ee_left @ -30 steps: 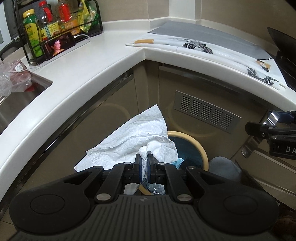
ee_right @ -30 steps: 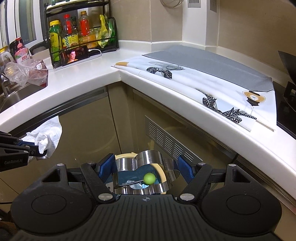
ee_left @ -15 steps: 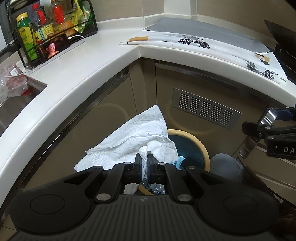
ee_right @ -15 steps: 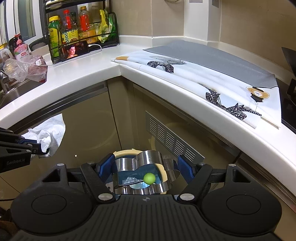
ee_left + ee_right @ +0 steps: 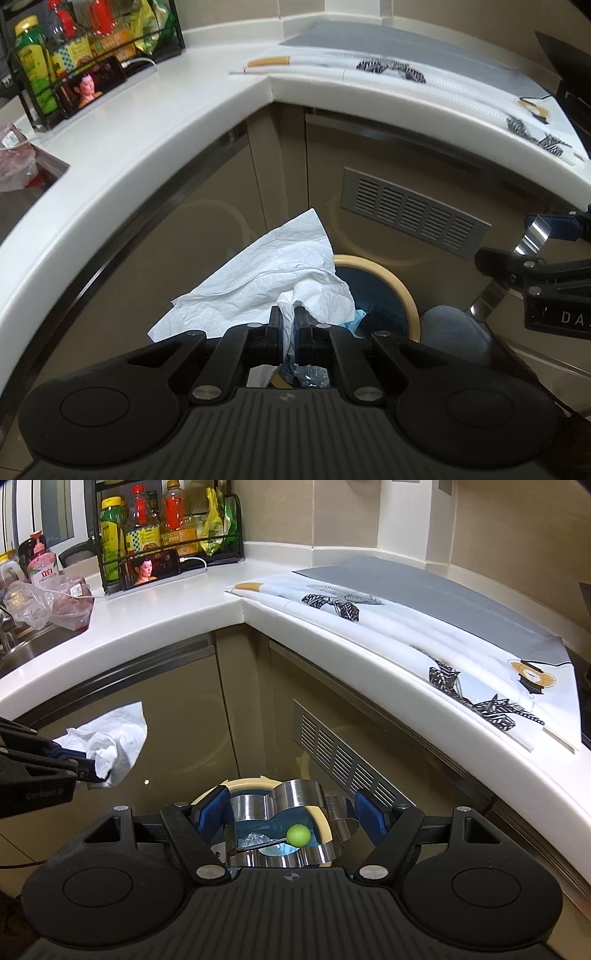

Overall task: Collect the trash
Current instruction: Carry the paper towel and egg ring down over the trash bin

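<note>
My left gripper (image 5: 288, 325) is shut on a crumpled white paper towel (image 5: 273, 280) and holds it just left of and above a round bin (image 5: 402, 295) with a cream rim and blue liner on the floor. The towel also shows in the right wrist view (image 5: 114, 738), held by the left gripper (image 5: 88, 770). My right gripper (image 5: 291, 808) is shut on a shiny flower-shaped metal ring (image 5: 295, 801) with a green-ball handle (image 5: 298, 834), held directly over the bin (image 5: 243, 785). The right gripper also shows in the left wrist view (image 5: 532, 236).
A white corner countertop (image 5: 177, 602) curves above the cabinets and a vent grille (image 5: 413, 210). On it stand a bottle rack (image 5: 166, 531), a phone (image 5: 151, 568), a plastic bag (image 5: 55, 602) by the sink, and a printed cloth (image 5: 424, 635) on a grey mat.
Both grippers have dropped lower and closer to the cabinets, keeping their holds. The countertop sits higher in both views.
</note>
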A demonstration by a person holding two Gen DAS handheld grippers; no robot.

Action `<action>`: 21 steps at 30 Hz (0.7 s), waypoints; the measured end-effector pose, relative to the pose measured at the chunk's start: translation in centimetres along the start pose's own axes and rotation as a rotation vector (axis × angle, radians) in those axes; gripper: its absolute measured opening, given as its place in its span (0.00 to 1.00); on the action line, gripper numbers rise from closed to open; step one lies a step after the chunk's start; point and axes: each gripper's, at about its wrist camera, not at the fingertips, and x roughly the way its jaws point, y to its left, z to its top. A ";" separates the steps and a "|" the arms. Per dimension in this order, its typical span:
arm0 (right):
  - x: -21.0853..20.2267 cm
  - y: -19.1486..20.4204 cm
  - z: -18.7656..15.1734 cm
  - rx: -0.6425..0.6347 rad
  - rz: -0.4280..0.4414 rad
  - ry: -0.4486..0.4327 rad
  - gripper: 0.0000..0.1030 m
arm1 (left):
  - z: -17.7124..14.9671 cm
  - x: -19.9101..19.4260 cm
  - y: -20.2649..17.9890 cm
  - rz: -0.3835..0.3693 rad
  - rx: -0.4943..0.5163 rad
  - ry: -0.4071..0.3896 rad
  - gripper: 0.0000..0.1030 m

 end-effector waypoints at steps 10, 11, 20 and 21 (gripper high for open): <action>2.9 0.5 0.4 -0.029 0.011 0.039 0.74 | 0.2 3.1 -0.1 -0.008 -0.019 0.046 0.05; 3.1 0.6 0.4 -0.031 0.014 0.042 0.74 | 0.2 3.4 -0.2 -0.007 -0.020 0.051 0.05; 5.0 0.7 0.5 -0.026 0.022 0.079 0.74 | 0.6 5.7 -0.2 -0.006 -0.014 0.088 0.05; 5.2 0.7 0.5 -0.027 0.022 0.082 0.74 | 0.6 5.9 -0.2 -0.006 -0.016 0.091 0.05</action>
